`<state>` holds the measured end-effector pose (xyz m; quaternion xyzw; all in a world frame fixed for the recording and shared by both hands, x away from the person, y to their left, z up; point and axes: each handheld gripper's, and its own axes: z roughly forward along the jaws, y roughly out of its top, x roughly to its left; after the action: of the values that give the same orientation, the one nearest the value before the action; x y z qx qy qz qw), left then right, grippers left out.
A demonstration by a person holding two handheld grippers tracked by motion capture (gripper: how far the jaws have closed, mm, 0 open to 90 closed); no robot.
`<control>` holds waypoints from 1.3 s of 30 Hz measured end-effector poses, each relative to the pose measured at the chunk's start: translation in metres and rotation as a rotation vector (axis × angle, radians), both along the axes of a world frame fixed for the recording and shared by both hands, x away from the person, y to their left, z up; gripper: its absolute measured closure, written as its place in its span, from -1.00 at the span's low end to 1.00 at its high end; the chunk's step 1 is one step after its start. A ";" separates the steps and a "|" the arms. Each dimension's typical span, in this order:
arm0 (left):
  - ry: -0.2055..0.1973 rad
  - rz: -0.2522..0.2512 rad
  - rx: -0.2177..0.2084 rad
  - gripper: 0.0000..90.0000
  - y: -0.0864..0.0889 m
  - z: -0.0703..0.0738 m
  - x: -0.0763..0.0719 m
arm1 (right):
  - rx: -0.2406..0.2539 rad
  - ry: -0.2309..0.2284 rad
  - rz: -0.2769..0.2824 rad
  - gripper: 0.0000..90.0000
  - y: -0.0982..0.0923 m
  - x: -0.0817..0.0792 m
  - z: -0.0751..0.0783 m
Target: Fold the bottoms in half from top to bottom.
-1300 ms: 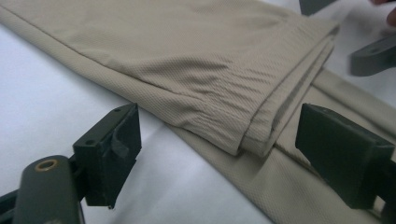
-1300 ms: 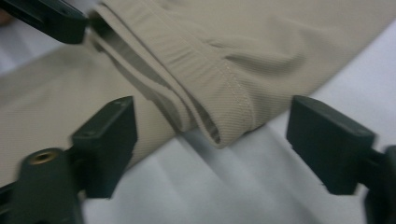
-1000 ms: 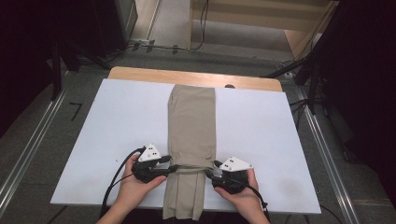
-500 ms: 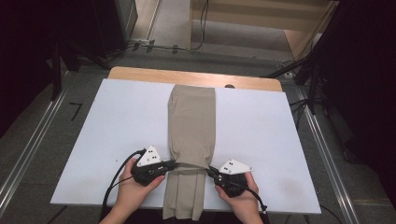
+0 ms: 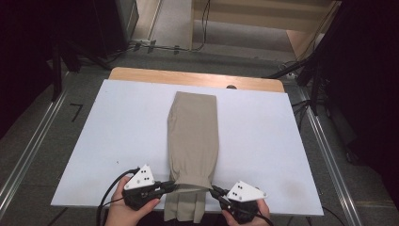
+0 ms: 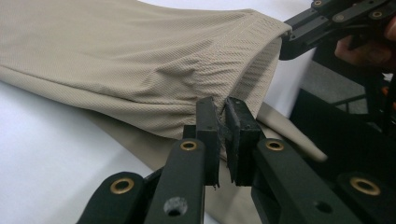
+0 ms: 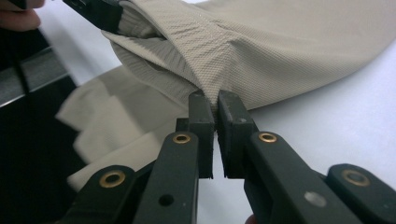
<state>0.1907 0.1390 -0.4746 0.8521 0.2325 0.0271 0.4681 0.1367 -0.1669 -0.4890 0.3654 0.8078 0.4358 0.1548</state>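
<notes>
Folded beige trousers (image 5: pixel 194 132) lie lengthwise down the middle of the white table top (image 5: pixel 117 141). Their gathered waistband (image 5: pixel 190 185) is raised a little near the front edge. My left gripper (image 5: pixel 173 187) is shut on the band's left end, seen close in the left gripper view (image 6: pixel 223 116). My right gripper (image 5: pixel 214 190) is shut on the band's right end (image 7: pixel 215 105). Both pairs of jaws have just closed on the fabric. Under the lifted band, more beige cloth (image 5: pixel 186 209) hangs over the table's front edge.
A wooden strip (image 5: pixel 141 75) runs along the table's far edge. Metal rails (image 5: pixel 28 155) flank the table on both sides, and cables lie on the floor beyond. A black cable (image 5: pixel 106 200) trails from the left gripper.
Both grippers closed on the waistband, then moved toward the front edge and rose slightly. The band lifted with them and the trousers slid a little nearer.
</notes>
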 end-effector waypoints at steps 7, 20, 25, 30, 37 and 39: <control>-0.011 -0.036 0.023 0.91 0.007 0.007 -0.032 | -0.003 0.017 0.048 0.86 0.004 -0.036 0.003; 0.042 -0.058 -0.105 -0.70 0.018 0.009 -0.036 | 0.084 0.031 0.100 -0.70 -0.004 -0.054 0.011; 0.043 -0.090 -0.163 -0.94 0.021 0.018 -0.010 | 0.125 -0.012 0.090 -0.85 -0.012 -0.035 0.026; 0.014 -0.080 -0.130 -1.00 0.014 0.024 0.021 | 0.129 -0.040 0.062 -1.00 -0.017 -0.003 0.038; 0.000 -0.052 -0.126 -1.00 0.002 0.029 0.081 | 0.111 -0.067 0.046 -1.00 -0.020 0.053 0.050; -0.009 -0.042 -0.130 -1.00 0.000 0.032 0.099 | 0.111 -0.058 0.044 -1.00 -0.022 0.070 0.050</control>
<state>0.2898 0.1386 -0.4426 0.8246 0.2138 0.0057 0.5238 0.2070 -0.1888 -0.4389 0.3428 0.7855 0.4936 0.1480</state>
